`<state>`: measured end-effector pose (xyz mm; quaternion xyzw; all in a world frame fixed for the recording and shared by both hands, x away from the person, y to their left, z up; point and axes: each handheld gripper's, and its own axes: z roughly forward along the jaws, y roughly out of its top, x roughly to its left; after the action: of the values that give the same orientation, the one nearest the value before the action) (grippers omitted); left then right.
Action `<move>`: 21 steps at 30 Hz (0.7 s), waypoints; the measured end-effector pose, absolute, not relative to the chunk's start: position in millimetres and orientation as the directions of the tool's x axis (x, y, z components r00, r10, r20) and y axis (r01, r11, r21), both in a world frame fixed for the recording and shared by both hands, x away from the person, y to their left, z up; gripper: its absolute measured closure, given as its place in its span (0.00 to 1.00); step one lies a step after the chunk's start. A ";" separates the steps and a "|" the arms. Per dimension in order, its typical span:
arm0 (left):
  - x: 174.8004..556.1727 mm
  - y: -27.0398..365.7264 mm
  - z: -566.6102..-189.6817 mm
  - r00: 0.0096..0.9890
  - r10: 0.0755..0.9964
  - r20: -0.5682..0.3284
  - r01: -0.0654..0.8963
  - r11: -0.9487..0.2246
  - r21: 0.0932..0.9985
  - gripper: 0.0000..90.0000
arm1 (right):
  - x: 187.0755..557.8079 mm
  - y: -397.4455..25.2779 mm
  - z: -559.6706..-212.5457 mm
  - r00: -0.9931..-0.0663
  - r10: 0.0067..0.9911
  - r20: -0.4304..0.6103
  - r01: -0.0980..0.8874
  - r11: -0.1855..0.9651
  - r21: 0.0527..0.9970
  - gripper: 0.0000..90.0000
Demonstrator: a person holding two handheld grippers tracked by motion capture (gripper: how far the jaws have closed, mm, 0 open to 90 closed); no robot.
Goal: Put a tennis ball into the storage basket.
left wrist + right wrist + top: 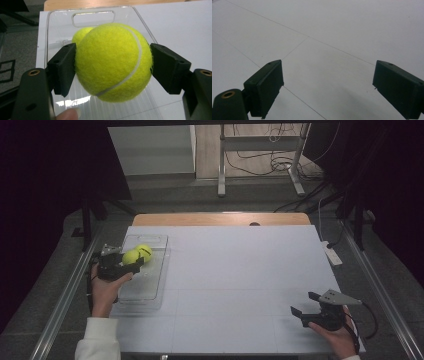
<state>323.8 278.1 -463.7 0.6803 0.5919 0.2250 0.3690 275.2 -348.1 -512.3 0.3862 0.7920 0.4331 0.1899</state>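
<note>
**Tennis ball clamped over the clear tray**

Nearest the lens in the left gripper view, a fingertip pokes in at the 6 o'clock edge, just below the left gripper. Its two black jaws press on either side of a yellow tennis ball, at 9 and 3 o'clock of the ball, gripping it firmly above the floor of a clear plastic tray. A second tennis ball peeks out behind the held one, toward 11 o'clock, lying inside the tray near its handle cut-out.

In the high view the left gripper sits at about 9 o'clock on the white table, over the tray, with the held ball touching or just beside the second ball.

The right gripper is held low at about 4 o'clock of the table, well apart from the tray. In the right gripper view its jaws stand wide apart with bare white table surface between them.
</note>
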 end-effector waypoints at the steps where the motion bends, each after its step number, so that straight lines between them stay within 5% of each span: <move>1: 324.2 278.0 -464.2 0.198 0.972 -0.130 0.642 -0.028 0.766 0.29 | 275.2 -348.1 -512.3 -0.630 0.776 0.033 0.447 0.327 0.833 0.11; 21: 330.3 278.3 -473.2 0.190 0.974 -0.125 0.722 -0.052 0.690 0.29 | 275.1 -347.5 -512.3 -0.633 0.774 0.032 0.445 0.330 0.833 0.11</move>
<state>330.3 278.3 -473.2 0.6991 0.6063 0.1933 0.3262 275.1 -347.5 -512.3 0.3843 0.7929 0.4331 0.1899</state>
